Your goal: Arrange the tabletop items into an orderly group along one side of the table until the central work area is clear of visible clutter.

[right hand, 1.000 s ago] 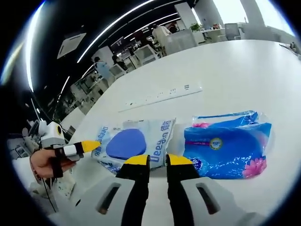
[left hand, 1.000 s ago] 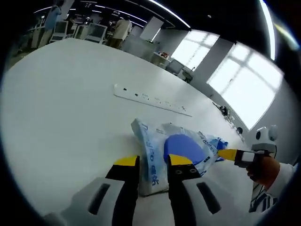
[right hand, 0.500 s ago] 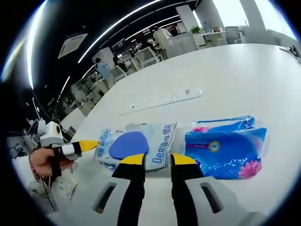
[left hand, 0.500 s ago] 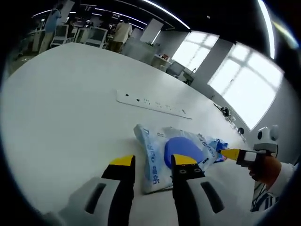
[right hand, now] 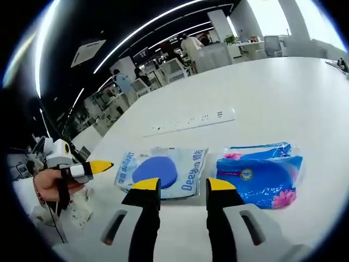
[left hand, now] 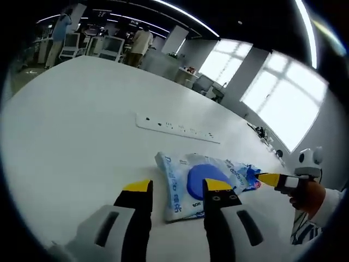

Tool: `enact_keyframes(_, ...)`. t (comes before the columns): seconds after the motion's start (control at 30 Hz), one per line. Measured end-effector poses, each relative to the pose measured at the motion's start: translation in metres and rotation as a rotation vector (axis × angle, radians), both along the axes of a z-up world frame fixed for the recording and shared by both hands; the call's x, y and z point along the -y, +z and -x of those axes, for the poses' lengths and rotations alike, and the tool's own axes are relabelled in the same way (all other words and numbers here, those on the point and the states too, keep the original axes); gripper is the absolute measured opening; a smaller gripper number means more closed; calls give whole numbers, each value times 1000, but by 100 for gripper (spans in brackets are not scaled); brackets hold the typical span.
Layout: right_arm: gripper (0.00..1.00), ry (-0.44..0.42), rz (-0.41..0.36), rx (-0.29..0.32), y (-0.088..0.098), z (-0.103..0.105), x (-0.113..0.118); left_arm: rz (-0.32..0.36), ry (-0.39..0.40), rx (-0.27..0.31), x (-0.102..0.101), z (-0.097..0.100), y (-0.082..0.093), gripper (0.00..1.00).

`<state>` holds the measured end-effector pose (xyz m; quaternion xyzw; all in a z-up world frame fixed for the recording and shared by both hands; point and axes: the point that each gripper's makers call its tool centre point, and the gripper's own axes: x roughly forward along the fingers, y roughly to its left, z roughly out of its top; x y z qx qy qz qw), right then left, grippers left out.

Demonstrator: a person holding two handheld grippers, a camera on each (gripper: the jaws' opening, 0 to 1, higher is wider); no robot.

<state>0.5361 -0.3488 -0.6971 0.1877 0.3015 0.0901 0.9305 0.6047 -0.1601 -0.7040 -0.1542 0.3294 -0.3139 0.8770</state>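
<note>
A white wet-wipes pack [left hand: 182, 185] with a round blue lid lies flat on the white table [left hand: 71, 142], just beyond my left gripper [left hand: 177, 186], whose jaws stand open and hold nothing. A blue tissue pack [left hand: 245, 173] lies behind it. The right gripper [left hand: 270, 178] comes in from the right, held by a hand. In the right gripper view the wipes pack [right hand: 161, 169] and the blue tissue pack [right hand: 256, 174] lie side by side ahead of my open right gripper [right hand: 183, 184]. The left gripper [right hand: 92, 167] shows at the left.
A long white power strip [left hand: 177, 128] lies on the table beyond the packs, also seen as the power strip [right hand: 191, 121]. Desks, monitors and standing people [left hand: 140, 37] fill the far room. Bare tabletop [right hand: 283, 93] stretches around the packs.
Both views have drawn back a little from the packs. The jaws of each gripper stand wider apart than a second ago. The packs and power strip lie where they were.
</note>
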Motion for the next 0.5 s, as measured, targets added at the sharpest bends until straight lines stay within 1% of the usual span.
enact_keyframes(0.23, 38, 18, -14, 13, 9, 3, 0, -9, -12, 16, -4, 7, 9, 38)
enact_keyframes(0.37, 40, 38, -15, 32, 19, 3, -3, -9, -18, 22, -7, 10, 15, 40)
enact_keyframes(0.5, 44, 55, -30, 47, 28, 3, -6, -10, -22, 30, -10, 12, 21, 42)
